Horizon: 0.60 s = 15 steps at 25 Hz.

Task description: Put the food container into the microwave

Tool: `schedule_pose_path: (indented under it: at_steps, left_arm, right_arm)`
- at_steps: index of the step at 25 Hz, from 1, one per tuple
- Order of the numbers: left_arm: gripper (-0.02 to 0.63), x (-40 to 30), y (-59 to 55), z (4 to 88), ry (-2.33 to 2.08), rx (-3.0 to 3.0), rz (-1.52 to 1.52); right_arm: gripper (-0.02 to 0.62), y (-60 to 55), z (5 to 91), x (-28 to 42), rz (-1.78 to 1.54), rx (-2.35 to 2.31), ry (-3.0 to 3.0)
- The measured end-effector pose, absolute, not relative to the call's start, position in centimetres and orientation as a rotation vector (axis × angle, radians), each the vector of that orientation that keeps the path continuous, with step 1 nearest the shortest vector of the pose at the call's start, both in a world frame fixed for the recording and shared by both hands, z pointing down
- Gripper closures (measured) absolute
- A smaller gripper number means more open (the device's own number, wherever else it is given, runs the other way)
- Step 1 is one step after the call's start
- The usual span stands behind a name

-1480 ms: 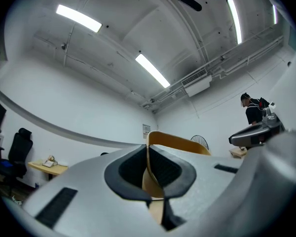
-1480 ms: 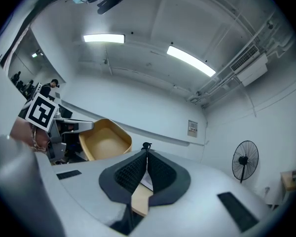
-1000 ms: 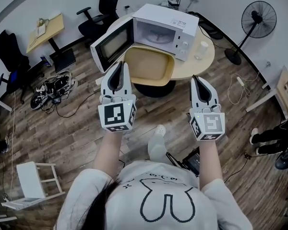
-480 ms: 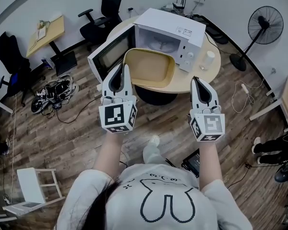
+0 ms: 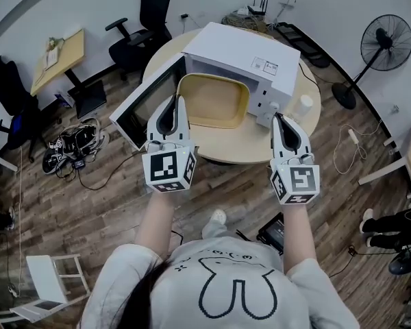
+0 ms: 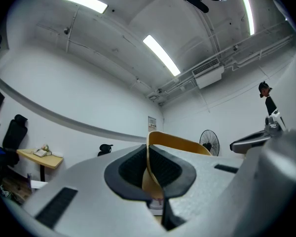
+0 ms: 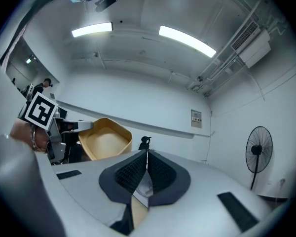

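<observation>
Carrying: left gripper pinches the food container by its rim, before the open microwave.
Right gripper: pressed together, empty.
Advice: level it, then slide straight in.

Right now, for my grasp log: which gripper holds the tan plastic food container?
The left gripper: its jaws clamp the rim of the tan plastic food container; the right gripper is shut, empty.
</observation>
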<state>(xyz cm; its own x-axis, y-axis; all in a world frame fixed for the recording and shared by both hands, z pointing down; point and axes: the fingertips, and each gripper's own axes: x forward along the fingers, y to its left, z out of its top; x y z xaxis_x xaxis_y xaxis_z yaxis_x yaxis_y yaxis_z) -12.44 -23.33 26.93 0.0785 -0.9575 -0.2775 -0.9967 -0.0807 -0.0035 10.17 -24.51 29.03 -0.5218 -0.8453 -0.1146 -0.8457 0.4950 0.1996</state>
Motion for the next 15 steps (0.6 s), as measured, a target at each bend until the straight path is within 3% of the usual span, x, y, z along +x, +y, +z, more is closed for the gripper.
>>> schedule_pose_path:
  at_steps: [15]
  left_arm:
    - [0.588, -13.6, -34.6, 31.3, 2.048, -2.230, 0.220]
  right_arm:
    - [0.565, -35.9, 32.9, 8.2, 0.241, -1.519, 2.777]
